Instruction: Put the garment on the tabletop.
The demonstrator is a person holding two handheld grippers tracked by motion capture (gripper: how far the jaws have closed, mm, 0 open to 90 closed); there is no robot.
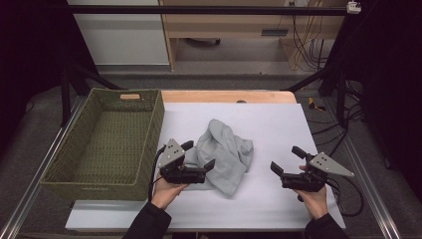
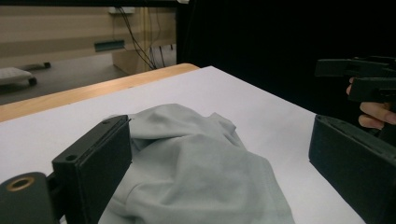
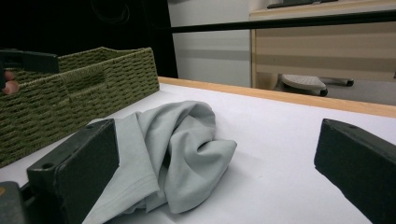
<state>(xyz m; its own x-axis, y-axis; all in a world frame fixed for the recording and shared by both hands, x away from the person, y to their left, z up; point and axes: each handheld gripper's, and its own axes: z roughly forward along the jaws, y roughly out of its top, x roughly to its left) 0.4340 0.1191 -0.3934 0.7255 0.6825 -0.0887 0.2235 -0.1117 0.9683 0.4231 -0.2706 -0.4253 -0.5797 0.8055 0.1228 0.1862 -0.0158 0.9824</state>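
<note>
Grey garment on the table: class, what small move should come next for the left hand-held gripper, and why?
Probably ease the left hand-held gripper forward and close it on the grey garment. Its jaws stand open at the crumpled cloth's near edge, nothing is held, and the woven basket sits beside it.

My left gripper (image 1: pixel 199 155) jaws spread wide, pointing toward my right gripper (image 1: pixel 288 159), also wide open, angled back at it; both hands low, level.
</note>
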